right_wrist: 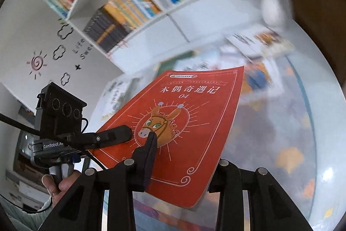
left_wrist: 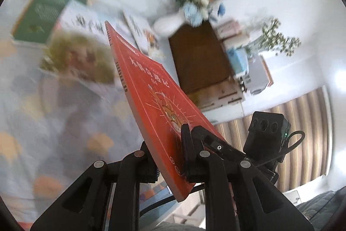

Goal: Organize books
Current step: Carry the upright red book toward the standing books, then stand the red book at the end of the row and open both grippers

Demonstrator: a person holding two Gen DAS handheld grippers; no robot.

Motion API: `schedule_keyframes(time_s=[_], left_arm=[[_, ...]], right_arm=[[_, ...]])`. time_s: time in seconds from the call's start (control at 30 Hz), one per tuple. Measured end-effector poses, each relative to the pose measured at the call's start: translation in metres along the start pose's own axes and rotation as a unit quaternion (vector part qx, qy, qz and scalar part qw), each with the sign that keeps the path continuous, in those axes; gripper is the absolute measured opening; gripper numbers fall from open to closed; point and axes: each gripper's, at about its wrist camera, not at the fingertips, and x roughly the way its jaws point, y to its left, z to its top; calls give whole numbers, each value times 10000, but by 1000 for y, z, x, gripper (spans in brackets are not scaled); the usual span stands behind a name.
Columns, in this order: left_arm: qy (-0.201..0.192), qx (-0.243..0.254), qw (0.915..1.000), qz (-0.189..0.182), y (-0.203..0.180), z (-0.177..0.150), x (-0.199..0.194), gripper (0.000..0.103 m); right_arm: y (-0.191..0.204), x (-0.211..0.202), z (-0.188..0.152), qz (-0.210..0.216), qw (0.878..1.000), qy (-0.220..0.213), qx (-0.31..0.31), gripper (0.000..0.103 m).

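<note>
White wall [right_wrist: 26,70] with cloud decals; white cubby bookshelf [right_wrist: 166,12] beside it.

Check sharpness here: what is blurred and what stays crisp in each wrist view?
Left wrist view: red book and left gripper crisp, floor books smeared. Right wrist view: the book's cover title and right gripper readable; bookshelf fairly sharp, right side streaked.

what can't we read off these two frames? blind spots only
- Books lying behind the red book: left wrist view, motion blur wipes out their titles.
- Flowers: left wrist view, smeared.
- Red book's back cover: faces away in both views.
- Right claw far finger: right wrist view, hidden behind the red book.
- Bookshelf spines: right wrist view, too small to read.
</note>
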Motion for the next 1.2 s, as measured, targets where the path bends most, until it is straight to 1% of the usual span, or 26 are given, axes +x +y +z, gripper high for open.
schedule_keyframes(time_s=[0.1, 0.2, 0.3, 0.33, 0.37, 0.4, 0.47, 0.57, 0.63, 0.67, 0.77, 0.87, 0.93, 1.07, 1.2], left_arm=[[-352, 8, 9994, 74, 13, 13, -49, 13], [-703, 4, 9972, 268, 37, 29, -102, 13], [-952, -42, 9943, 485, 65, 41, -148, 13], [-1063, -88, 9926, 585, 80, 46, -167, 13], [-1144, -122, 9910, 678, 90, 50, -180, 13], [-1226, -158, 9892, 781, 103, 54, -195, 13], [-1323, -262, 9861, 972, 134, 62, -222, 14], [-1343, -456, 9830, 1163, 179, 77, -253, 15], [-1290, -491, 9822, 1278, 203, 86, -267, 15], [-1263, -536, 9824, 1267, 216, 92, -273, 15], [-1181, -726, 9847, 1053, 254, 110, -281, 15], [-1112, -807, 9858, 963, 278, 124, -279, 15], [-1074, -820, 9865, 922, 289, 131, -276, 15], [-927, -954, 9886, 703, 315, 143, -270, 15], [-819, -953, 9893, 746, 328, 150, -264, 15]], right_arm=[[43, 25, 16, 164, 9994, -22, -299, 35], [87, 60, 32, 380, 9978, 58, -539, 36], [137, 107, 44, 512, 9952, 175, -820, 36], [152, 124, 48, 551, 9942, 219, -903, 36], [171, 146, 51, 599, 9932, 293, -953, 36], [186, 169, 54, 673, 9928, 412, -901, 37], [207, 213, 60, 824, 9922, 713, -605, 38], [240, 270, 59, 871, 9909, 887, -512, 38], [260, 303, 58, 766, 9908, 973, -548, 37], [270, 319, 58, 695, 9910, 1005, -551, 37], [284, 350, 62, 483, 9918, 1047, -543, 37], [289, 373, 70, 249, 9923, 1091, -524, 37], [290, 386, 75, 124, 9923, 1117, -513, 37], [296, 401, 81, -170, 9924, 1041, -628, 38], [297, 412, 78, -345, 9926, 958, -658, 37]])
